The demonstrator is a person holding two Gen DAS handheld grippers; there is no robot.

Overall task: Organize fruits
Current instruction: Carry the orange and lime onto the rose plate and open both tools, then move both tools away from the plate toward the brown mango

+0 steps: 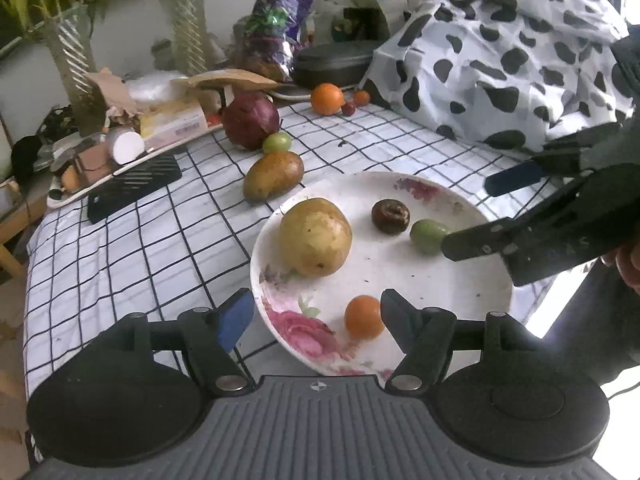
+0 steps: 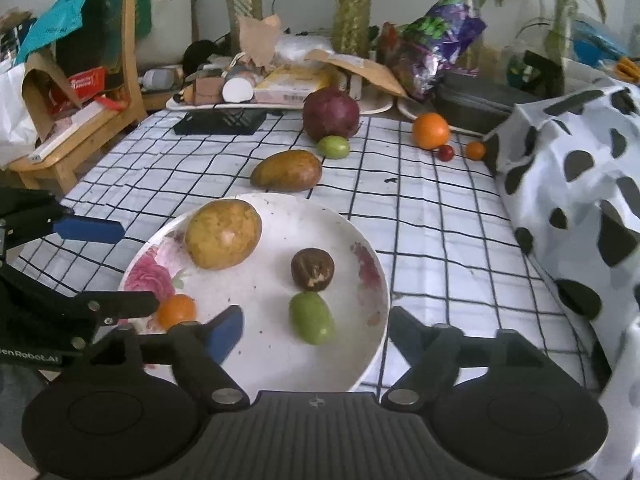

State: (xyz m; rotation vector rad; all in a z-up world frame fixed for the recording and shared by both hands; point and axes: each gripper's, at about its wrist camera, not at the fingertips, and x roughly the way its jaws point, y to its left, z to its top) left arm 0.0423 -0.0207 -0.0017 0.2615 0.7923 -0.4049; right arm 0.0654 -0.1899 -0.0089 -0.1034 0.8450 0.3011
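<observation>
A white floral plate (image 1: 460, 292) (image 2: 352, 224) holds a yellow mango (image 1: 315, 237) (image 2: 223, 233), a dark brown fruit (image 1: 390, 216) (image 2: 312, 269), a green fruit (image 1: 428, 236) (image 2: 311, 317) and a small orange fruit (image 1: 362, 316) (image 2: 177, 310). My left gripper (image 1: 316, 316) is open over the plate's near rim, the small orange fruit by its right finger. My right gripper (image 2: 316, 330) is open, the green fruit between its fingers. On the cloth beyond lie a brown mango (image 1: 273, 175) (image 2: 287, 171), a green fruit (image 1: 276, 142) (image 2: 333, 146), a dark red fruit (image 1: 250, 120) (image 2: 330, 113) and an orange (image 1: 327, 98) (image 2: 431, 130).
A small red fruit (image 2: 446, 152) and a small orange one (image 2: 475, 150) lie beside the orange. A black-spotted white cloth bundle (image 1: 512, 52) (image 2: 572, 184) rises on the right. A black rack (image 1: 134, 187), a cluttered tray (image 2: 248, 88) and plant stems line the far edge.
</observation>
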